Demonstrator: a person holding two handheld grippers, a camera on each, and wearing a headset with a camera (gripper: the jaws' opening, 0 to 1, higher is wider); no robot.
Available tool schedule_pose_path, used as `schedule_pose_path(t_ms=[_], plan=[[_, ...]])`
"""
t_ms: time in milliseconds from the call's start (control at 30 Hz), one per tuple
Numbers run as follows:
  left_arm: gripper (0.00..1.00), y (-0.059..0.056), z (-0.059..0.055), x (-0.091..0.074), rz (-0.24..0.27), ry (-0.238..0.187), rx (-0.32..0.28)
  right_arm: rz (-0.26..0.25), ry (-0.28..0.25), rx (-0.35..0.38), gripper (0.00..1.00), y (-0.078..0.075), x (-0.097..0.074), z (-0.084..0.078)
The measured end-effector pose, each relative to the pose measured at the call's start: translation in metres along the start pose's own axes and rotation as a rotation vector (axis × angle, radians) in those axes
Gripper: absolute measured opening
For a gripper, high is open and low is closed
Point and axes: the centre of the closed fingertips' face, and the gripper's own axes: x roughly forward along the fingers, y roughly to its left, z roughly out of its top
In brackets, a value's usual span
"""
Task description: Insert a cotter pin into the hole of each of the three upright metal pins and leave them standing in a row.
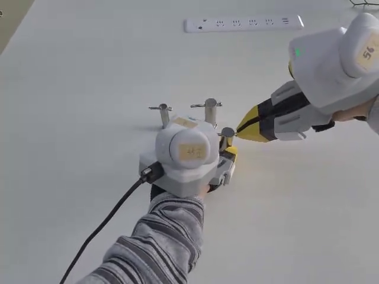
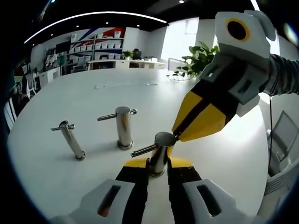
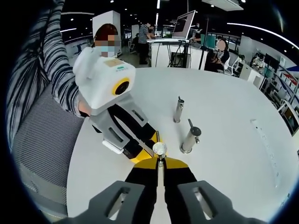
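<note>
- Steadying the near pin point(image 1: 227, 135) is my left claw's point(image 1: 228, 150) job in the head view. It is clenched low on the shank, and the pin stands upright on the table point(image 1: 89, 89).
- My right claw point(image 1: 238, 130) comes in from the right, with its tips pinched to a point against the pin's head.
- Behind stand the middle pin point(image 1: 210, 111) and the end pin point(image 1: 164, 114), upright. The middle cotter point(image 1: 217, 104) and the end cotter point(image 1: 157, 107) lie crosswise through them.
- In the left gripper view, the cotter point(image 2: 142, 150) pokes out of the near pin on the side away from my right claw, so I judge it is already through the hole.
- To do this well, I should grip firmly with the left claw so the pin cannot tip. The right should push straight along the hole's line, never downward, until the cotter's head seats.
- After that I should loosen the right claw first, then draw the left straight back off the shank.
- In the right gripper view, my right jaws are closed to a sliver just under the pin's round top. I take it they grasp the cotter's head, though that end is too small to make out.
- Count: three pins, three cotters, two claws, one power strip point(image 1: 243, 23) and one cable point(image 1: 106, 222).
</note>
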Motion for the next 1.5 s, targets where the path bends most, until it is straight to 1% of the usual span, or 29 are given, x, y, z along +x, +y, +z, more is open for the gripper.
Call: schedule_pose_path(t_ms=[67,100,133,167,233,367,533,733,867,1000,1133,1333,1500], plan=[[0.13,0.0,0.0,0.0,0.0,0.008,0.016,-0.002,0.0,-0.005,0.0,0.0,0.001,0.001],[0.15,0.001,0.0,0.0,0.002,0.007,0.02,-0.004,0.001,-0.003,0.01,0.0,0.001,0.001],[0.19,0.002,0.0,-0.001,0.007,0.011,0.026,-0.002,0.002,0.008,0.03,0.0,0.001,0.002],[0.2,0.003,-0.001,-0.001,0.01,0.014,0.032,-0.003,0.003,0.015,0.06,0.0,0.001,0.001],[0.23,0.003,0.0,-0.002,0.006,0.015,0.048,-0.003,0.001,0.025,0.09,0.0,0.002,0.002],[0.3,0.003,0.001,-0.005,-0.001,0.017,0.078,-0.006,-0.006,0.03,0.11,0.001,0.003,0.006],[0.37,0.001,0.001,-0.008,-0.02,0.02,0.08,-0.017,-0.004,0.038,0.15,0.0,0.01,0.008],[0.45,0.0,0.002,-0.014,-0.039,0.013,0.084,-0.015,0.006,0.054,0.15,0.007,0.019,0.006],[0.5,0.0,0.006,-0.017,-0.048,0.005,0.08,-0.018,0.001,0.075,0.15,0.008,0.023,0.007],[0.54,0.0,0.008,-0.019,-0.053,-0.003,0.079,-0.026,-0.001,0.078,0.14,0.007,0.028,0.008],[0.58,0.001,0.009,-0.022,-0.053,-0.004,0.075,-0.023,0.004,0.073,0.09,0.007,0.028,0.007],[0.61,0.003,0.01,-0.031,-0.057,-0.011,0.08,-0.014,0.003,0.074,0.09,0.007,0.028,0.007],[0.65,0.006,0.009,-0.042,-0.061,-0.017,0.095,-0.007,0.001,0.056,0.08,0.006,0.027,0.007]])
